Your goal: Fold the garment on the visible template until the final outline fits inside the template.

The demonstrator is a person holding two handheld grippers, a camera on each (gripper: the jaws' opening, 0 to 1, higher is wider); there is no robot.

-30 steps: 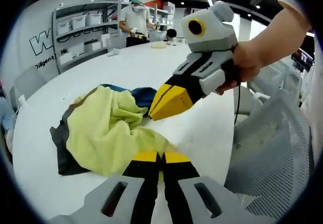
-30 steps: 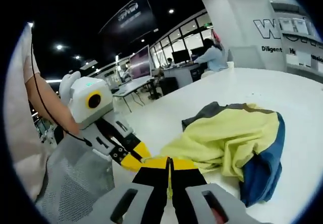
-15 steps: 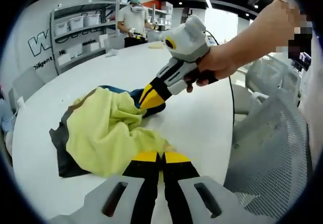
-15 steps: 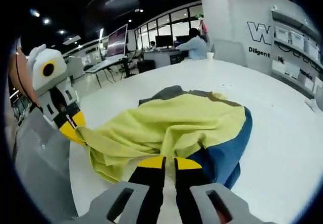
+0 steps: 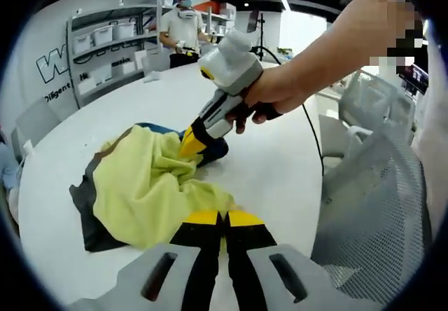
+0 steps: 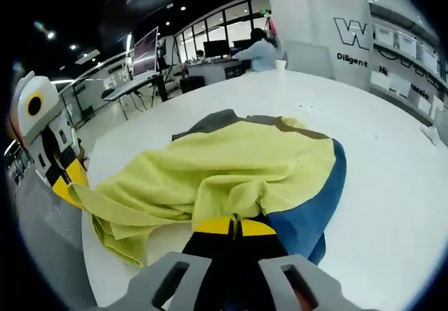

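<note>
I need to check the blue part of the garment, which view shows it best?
The right gripper view: the blue part lies broad and close beside the right gripper. The left gripper view shows only a sliver, mostly hidden by yellow fabric.

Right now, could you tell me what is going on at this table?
A person is working a crumpled yellow, blue and grey garment on a white table with a pair of handheld tongs. The left tongs are shut on its near yellow edge. The right tongs are at the blue part, jaws together, though whether they pinch cloth is unclear. The garment is bunched, not yet folded flat.
</note>
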